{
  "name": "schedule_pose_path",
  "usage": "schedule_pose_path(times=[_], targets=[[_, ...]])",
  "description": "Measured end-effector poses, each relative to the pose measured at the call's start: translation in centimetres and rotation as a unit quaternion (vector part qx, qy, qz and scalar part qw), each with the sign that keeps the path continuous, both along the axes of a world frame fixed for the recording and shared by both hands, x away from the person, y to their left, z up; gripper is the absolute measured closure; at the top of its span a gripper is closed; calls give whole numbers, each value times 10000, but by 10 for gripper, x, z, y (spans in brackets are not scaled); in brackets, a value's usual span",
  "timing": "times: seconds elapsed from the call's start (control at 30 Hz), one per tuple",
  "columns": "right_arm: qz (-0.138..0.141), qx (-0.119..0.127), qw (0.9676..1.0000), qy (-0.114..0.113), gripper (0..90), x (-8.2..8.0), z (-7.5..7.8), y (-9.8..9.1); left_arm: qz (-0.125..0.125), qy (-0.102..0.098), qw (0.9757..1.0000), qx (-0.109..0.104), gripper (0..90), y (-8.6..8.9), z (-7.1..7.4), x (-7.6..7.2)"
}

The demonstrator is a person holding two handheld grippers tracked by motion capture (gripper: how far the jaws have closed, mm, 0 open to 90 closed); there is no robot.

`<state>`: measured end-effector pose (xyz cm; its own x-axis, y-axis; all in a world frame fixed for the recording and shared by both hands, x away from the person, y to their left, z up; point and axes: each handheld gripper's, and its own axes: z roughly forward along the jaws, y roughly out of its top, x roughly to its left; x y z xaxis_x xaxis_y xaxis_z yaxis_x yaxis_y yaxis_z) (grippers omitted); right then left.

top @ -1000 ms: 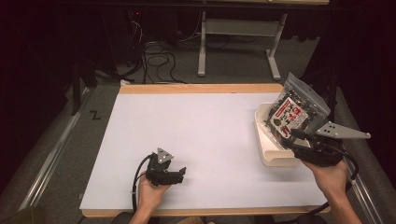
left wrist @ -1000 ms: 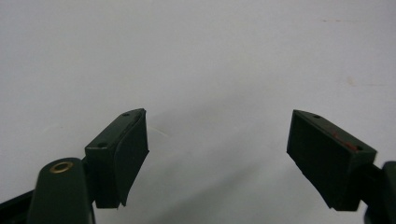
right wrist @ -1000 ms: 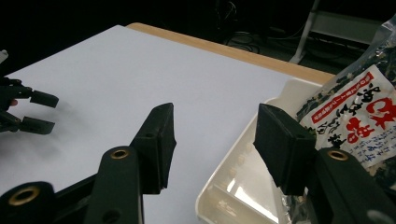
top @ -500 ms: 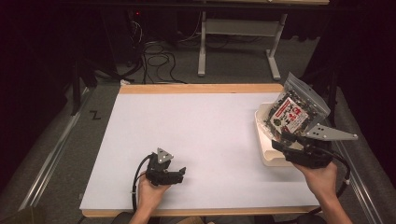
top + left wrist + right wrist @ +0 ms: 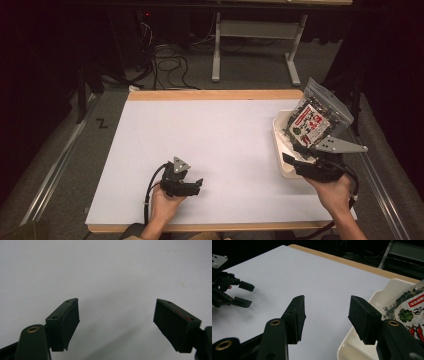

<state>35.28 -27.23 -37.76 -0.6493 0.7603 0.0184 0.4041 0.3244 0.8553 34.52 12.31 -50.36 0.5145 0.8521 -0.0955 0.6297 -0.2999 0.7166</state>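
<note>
Snack bag stands propped and tilted in the white tray at the right edge of the tabletop. Clear plastic, red-and-white label, dark contents, looks like seaweed. My read: light, crinkly, slippery film, contents probably crush easily. Best hold is the flat sealed top edge or an upper corner, pinched lightly, not the belly.

Right claw sits at the tray's near rim, just below the bag. Jaws wide, nothing between them. In the right gripper view one jaw hangs over the tray wall, the other over bare tabletop, bag off to the side.

Left claw rests low on the tabletop near the front edge, well apart from the tray. Jaws wide, nothing between them, blank white surface ahead.

Versus a second ago: right hand has slid in along the tray's near side and dropped a little, jaw gap unchanged. Left hand hasn't moved. Bag and tray unchanged.
</note>
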Motion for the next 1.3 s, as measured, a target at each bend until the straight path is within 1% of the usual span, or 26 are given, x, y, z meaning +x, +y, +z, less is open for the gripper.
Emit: schedule_pose_path(times=[0.17,0.23,0.37,0.47,0.57,0.6,0.67,0.73,0.8,0.93,0.97,1.13,1.2,1.23,1.3], targets=[[66,6,9999,85,477,2,-9,8,14,-17,10000,-4,213,1,0,0],[133,-18,9999,72,477,3,-13,11,18,-24,10000,17,214,0,0,-1],[278,-93,9995,132,471,3,-23,18,58,-11,10000,19,214,1,0,-1],[381,-315,9987,157,470,4,-31,24,59,-13,10000,24,215,2,0,-2],[375,-266,9987,232,471,4,-36,27,78,-45,10000,30,215,2,1,-3],[391,-261,9986,230,472,5,-39,29,81,-48,10000,25,215,3,1,-3],[394,-273,9986,228,472,6,-41,29,93,-44,9999,12,215,3,1,-3],[396,-250,9985,279,472,7,-45,31,92,-31,10000,13,215,3,0,-3],[388,-279,9983,342,472,9,-49,34,79,-36,10000,17,215,3,0,-3],[390,-236,9982,387,473,12,-58,37,73,-47,10000,25,215,3,1,-3],[406,-237,9982,384,473,12,-59,38,77,-40,10000,20,216,3,0,-3],[379,-262,9975,527,472,16,-71,41,59,-34,10000,40,216,2,0,-3],[387,-256,9974,550,472,17,-76,41,58,-34,10000,44,216,2,0,-4],[408,-257,9975,525,472,17,-78,41,57,-35,10000,45,215,1,0,-4],[387,-261,9973,568,471,17,-81,41,53,-28,10000,51,216,1,-1,-4]])
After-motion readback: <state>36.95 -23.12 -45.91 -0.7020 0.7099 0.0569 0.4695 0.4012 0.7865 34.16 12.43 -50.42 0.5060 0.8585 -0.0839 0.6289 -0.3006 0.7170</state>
